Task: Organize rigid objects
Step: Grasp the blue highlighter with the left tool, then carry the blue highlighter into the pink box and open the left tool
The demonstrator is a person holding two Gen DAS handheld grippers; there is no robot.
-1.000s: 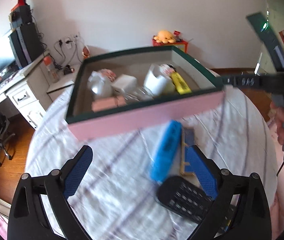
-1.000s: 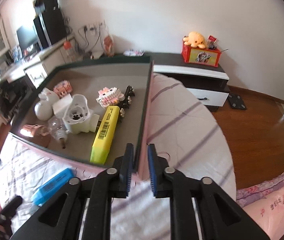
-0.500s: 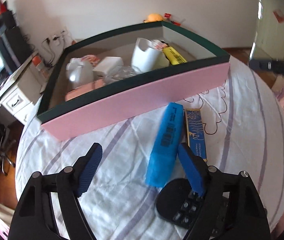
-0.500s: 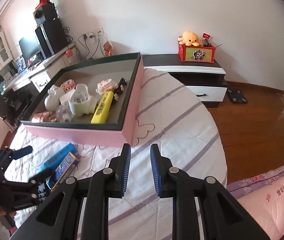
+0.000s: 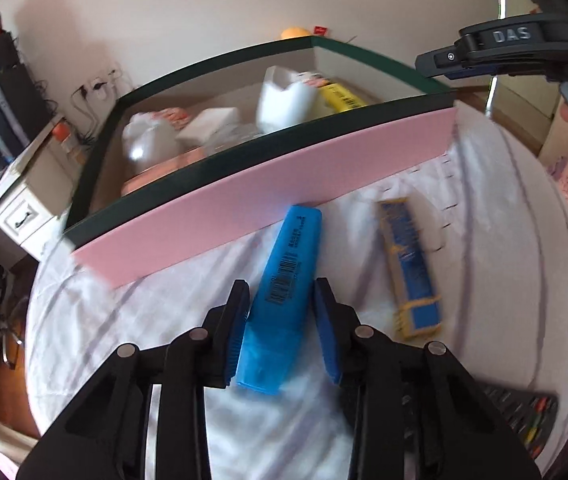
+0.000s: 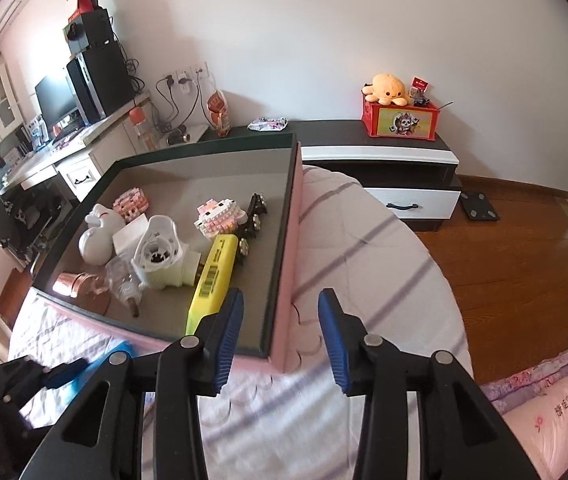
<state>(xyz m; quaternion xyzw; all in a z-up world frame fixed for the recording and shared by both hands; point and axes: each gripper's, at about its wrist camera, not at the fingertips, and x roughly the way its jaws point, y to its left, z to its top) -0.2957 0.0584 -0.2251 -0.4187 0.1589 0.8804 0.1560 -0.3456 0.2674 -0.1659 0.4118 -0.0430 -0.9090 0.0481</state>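
Blue highlighter [image 5: 284, 292] lies on striped bedspread [image 5: 483, 216], centre frame, cap end touching pink box [image 5: 268, 200] wall. We judge it light, stiff, smooth plastic, likely slippery; best grip across flat mid-body near barcode. Our left gripper [image 5: 282, 322] straddles it, jaws narrowed to either side; firm contact we cannot tell. Blue-yellow packet [image 5: 411, 268] right of it, apart. Our right gripper [image 6: 280, 336] wide open, empty, low centre in right view, over box corner. Yellow highlighter [image 6: 212, 280] already inside box.

Two close wrist views over the bed, sharing the pink box [image 5: 268, 196].
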